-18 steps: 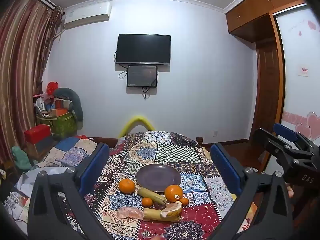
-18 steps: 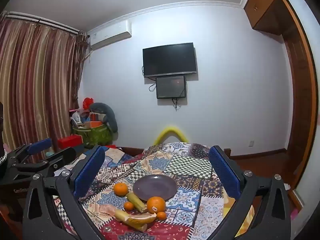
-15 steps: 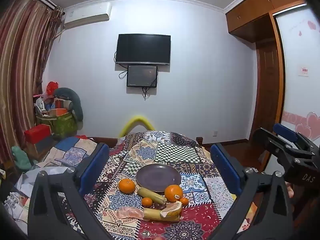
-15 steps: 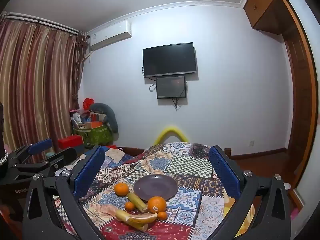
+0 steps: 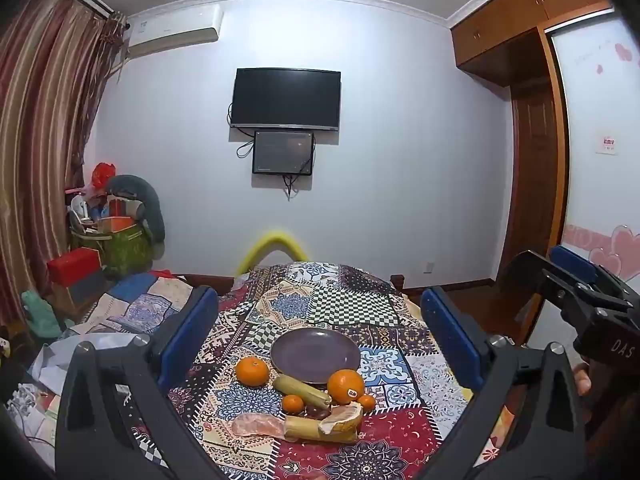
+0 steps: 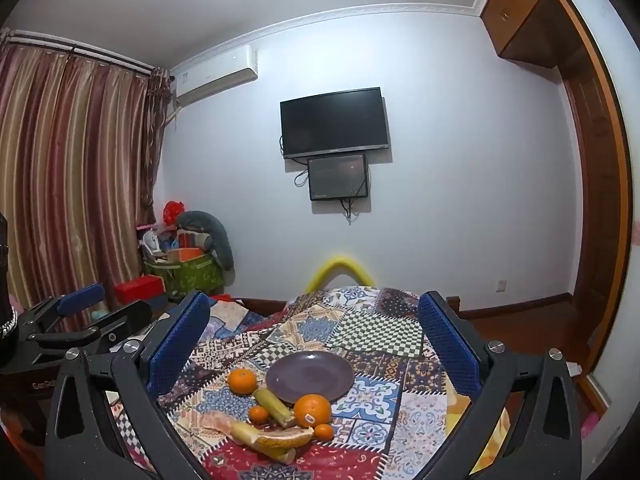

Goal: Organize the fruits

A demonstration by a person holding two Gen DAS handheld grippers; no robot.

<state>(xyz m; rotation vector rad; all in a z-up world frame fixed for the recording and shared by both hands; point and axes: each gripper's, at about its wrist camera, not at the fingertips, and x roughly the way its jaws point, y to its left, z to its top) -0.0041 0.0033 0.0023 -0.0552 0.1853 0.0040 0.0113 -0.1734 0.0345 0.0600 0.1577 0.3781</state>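
I held my left hand-held gripper [image 5: 320,334] and right hand-held gripper [image 6: 314,344] wide apart and empty. The purple plate [image 5: 315,355] sat bare mid-bench, and the oranges [image 5: 345,386], tangerines [image 5: 252,371] and bananas [image 5: 302,385] lay clustered toward the bench's near edge, so nothing was sorted yet.

black tv [image 5: 286,98] on wall, air conditioner [image 5: 176,32], striped curtains [image 6: 76,176].

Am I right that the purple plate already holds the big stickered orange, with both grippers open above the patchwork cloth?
Not quite: the purple plate holds nothing. The big stickered orange lies on the patchwork cloth at the plate's near edge, as the left wrist view shows. The rest stands: the left gripper and the right gripper are both open.
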